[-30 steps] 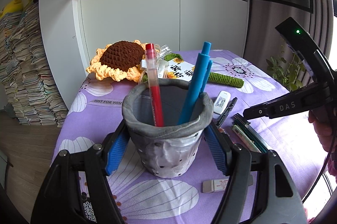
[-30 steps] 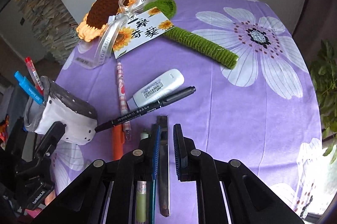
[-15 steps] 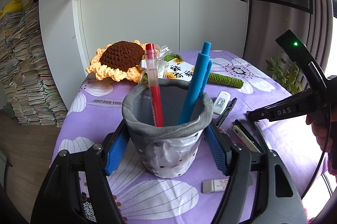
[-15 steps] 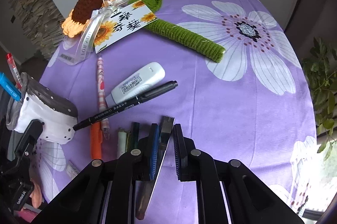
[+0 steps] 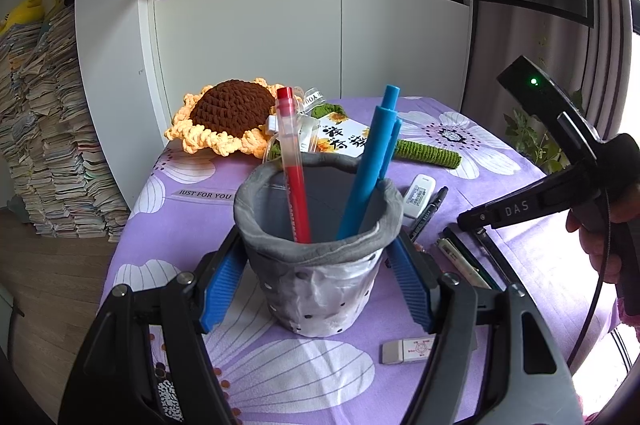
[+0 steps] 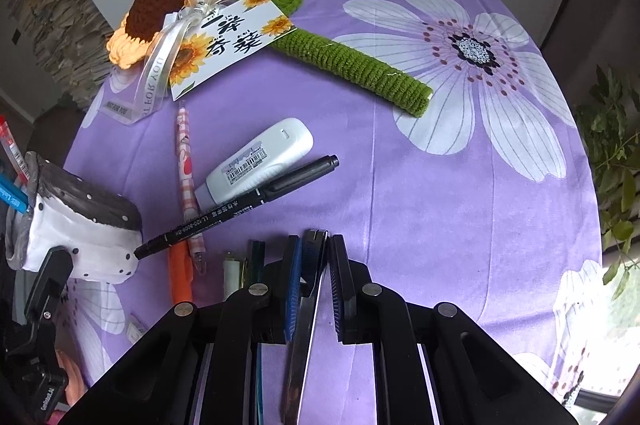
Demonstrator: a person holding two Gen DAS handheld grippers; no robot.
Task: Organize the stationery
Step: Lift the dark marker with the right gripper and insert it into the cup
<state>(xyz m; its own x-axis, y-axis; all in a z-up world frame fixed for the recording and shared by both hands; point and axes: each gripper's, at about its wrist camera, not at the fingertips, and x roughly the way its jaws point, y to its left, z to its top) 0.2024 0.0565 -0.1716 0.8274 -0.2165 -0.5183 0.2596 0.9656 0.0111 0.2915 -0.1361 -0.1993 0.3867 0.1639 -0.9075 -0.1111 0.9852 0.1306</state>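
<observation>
My left gripper (image 5: 316,279) is shut on a grey and white pen holder (image 5: 320,265) standing on the purple cloth; it holds a red pen (image 5: 294,165) and two blue pens (image 5: 370,169). My right gripper (image 6: 314,283) is shut on a flat metal ruler (image 6: 306,321), tilted just above the cloth. Beside it lie a black marker (image 6: 240,207), a white correction tape (image 6: 260,161), a pink checked pen (image 6: 186,169), an orange pen (image 6: 180,277) and a pale pen (image 6: 232,271). The right gripper also shows in the left wrist view (image 5: 464,225).
A crocheted sunflower (image 6: 168,9) with a green stem (image 6: 360,69) and a card (image 6: 228,41) lies at the back. A white eraser (image 5: 408,349) lies in front of the pen holder. The table's right edge is near a potted plant (image 6: 616,153).
My right gripper has lifted the ruler's far end off the cloth and drawn back slightly to the right. The left gripper and pen holder have not moved.
</observation>
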